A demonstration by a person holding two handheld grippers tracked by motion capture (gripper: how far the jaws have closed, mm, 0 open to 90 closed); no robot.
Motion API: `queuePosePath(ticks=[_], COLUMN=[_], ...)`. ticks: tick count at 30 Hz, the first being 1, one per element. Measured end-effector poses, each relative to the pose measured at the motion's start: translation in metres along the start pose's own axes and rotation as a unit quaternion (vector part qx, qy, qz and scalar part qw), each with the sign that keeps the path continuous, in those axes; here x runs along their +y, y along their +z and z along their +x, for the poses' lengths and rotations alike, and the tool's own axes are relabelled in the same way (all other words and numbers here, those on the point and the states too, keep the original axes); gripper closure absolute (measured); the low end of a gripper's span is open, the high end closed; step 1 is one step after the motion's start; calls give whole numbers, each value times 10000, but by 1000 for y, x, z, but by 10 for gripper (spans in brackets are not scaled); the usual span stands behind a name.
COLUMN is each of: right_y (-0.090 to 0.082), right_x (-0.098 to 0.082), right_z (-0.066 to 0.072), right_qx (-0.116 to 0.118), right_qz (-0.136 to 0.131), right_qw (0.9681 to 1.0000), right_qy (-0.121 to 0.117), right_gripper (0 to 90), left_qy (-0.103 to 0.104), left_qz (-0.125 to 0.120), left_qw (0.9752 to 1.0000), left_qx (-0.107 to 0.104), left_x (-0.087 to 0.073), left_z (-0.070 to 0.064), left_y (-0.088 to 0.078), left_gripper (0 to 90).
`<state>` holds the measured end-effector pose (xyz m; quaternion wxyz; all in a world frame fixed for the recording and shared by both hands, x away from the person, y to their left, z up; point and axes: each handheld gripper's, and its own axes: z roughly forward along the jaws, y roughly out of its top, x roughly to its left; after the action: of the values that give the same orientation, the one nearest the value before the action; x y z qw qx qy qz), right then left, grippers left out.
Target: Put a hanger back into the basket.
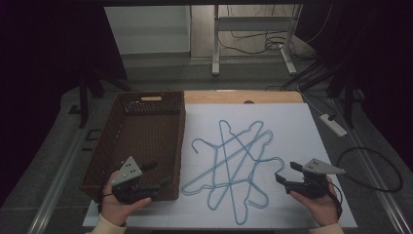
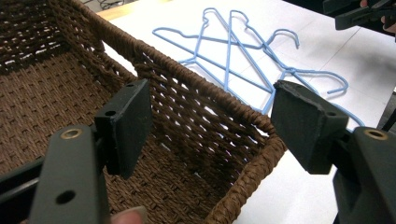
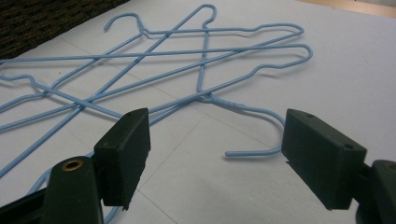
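Several light-blue wire hangers (image 1: 229, 161) lie tangled on the white board in the middle of the table. To their left stands an empty brown wicker basket (image 1: 181, 131). My left gripper (image 1: 158, 174) is open and held over the basket's near right corner. In the left gripper view its jaws stand wide apart around the woven rim (image 2: 187, 74), with the hangers (image 2: 228, 51) beyond. My right gripper (image 1: 286, 172) is open too, low at the right of the pile. In the right gripper view the nearest hanger's hook (image 3: 254, 110) lies between the spread jaws, untouched.
The white board (image 1: 292, 126) covers most of the wooden table (image 1: 243, 96). On the floor at the right lie a white power strip (image 1: 333, 124) and a looped black cable (image 1: 384, 165). Desk legs (image 1: 215, 44) stand beyond the table.
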<state>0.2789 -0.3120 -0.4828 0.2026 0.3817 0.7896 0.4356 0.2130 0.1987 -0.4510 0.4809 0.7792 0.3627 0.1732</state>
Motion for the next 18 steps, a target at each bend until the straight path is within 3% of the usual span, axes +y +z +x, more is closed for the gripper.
queuePosePath(ticks=[7, 11, 16, 18], right_y=[1, 3, 7, 11], right_x=[9, 22, 37, 44], right_z=[3, 9, 19, 29], right_qx=[63, 18, 30, 158], right_qz=[227, 523, 918, 1207], right_qw=[9997, 9986, 9953, 9915], right_qy=[88, -119, -305, -456], right_gripper=[258, 276, 278, 309], left_qy=[-22, -7, 12, 35], left_qz=[-8, 0, -13, -17], left_qw=[10000, 10000, 10000, 10000], left_qx=[2, -34, -69, -79], left_x=[0, 0, 1, 2], left_z=[2, 1, 0, -1], left_y=[0, 0, 0, -1], left_gripper=[291, 291, 292, 292])
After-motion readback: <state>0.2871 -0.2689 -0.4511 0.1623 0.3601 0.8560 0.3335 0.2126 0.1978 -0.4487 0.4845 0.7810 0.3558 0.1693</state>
